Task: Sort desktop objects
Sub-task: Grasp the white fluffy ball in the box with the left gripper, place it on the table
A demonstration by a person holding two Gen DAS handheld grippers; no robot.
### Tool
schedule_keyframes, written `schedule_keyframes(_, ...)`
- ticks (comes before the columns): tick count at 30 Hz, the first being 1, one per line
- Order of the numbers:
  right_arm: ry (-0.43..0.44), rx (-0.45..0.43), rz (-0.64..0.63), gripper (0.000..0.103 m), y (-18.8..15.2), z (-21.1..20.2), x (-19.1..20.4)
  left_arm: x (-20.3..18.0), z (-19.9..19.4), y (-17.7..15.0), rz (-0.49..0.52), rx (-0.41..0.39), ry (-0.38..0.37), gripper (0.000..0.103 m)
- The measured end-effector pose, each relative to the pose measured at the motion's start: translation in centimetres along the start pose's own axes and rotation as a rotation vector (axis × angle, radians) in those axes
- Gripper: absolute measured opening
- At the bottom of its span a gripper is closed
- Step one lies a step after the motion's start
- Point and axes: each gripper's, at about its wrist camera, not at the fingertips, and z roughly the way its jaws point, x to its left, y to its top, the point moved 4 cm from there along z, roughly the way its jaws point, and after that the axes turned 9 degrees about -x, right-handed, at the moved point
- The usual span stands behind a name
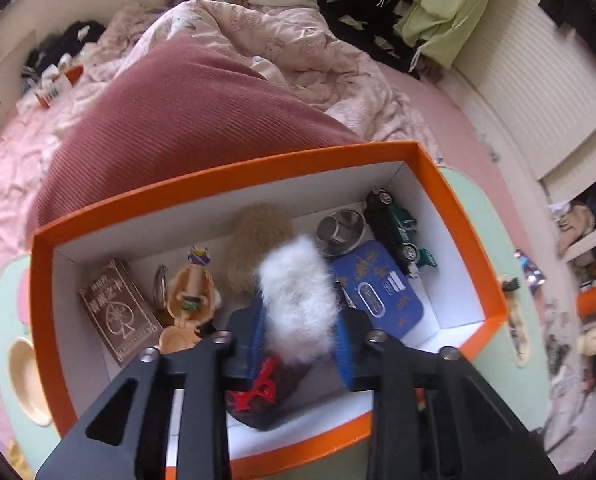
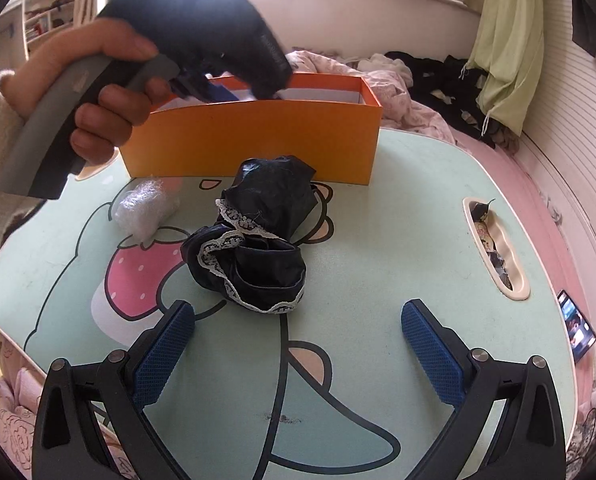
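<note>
My left gripper (image 1: pixel 302 320) hangs over the open orange box (image 1: pixel 226 172), shut on a white fluffy item (image 1: pixel 298 296) with a dark part and a red bow (image 1: pixel 258 392) beneath. Inside the box lie a brown card pack (image 1: pixel 116 308), a beige toy (image 1: pixel 190 292), a tan fluffy ball (image 1: pixel 258 240), a metal cup (image 1: pixel 340 232), a toy car (image 1: pixel 398 232) and a blue tin (image 1: pixel 382 284). In the right wrist view a hand holds that left gripper (image 2: pixel 218 92) above the box (image 2: pixel 250 148). My right gripper (image 2: pixel 298 310) stands open just short of a black lace-trimmed cloth (image 2: pixel 254 240).
A clear plastic wad (image 2: pixel 146 204) lies left of the cloth on the mint cartoon-print table (image 2: pixel 378 240). A handle slot (image 2: pixel 498 248) holding small bits sits near the table's right edge. A phone (image 2: pixel 576 330) lies on the pink bed, and a pink-red pillow (image 1: pixel 186 120) sits behind the box.
</note>
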Motion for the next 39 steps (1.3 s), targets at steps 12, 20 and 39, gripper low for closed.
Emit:
schedule_keyframes(12, -0.001, -0.002, 0.0, 0.103, 0.2, 0.1, 0.2, 2.1, -13.4, -6.8, 0.017, -0.298, -0.24, 0.026)
schedule_keyframes(20, 0.0, -0.003, 0.001, 0.103, 0.2, 0.2, 0.2, 0.9, -8.5, -11.6, 0.066, -0.195, -0.202, 0.026)
schedule_keyframes(39, -0.001, -0.005, 0.002, 0.103, 0.1, 0.2, 0.1, 5.4, -11.7, -18.3, -0.027, -0.289, 0.019, 0.081)
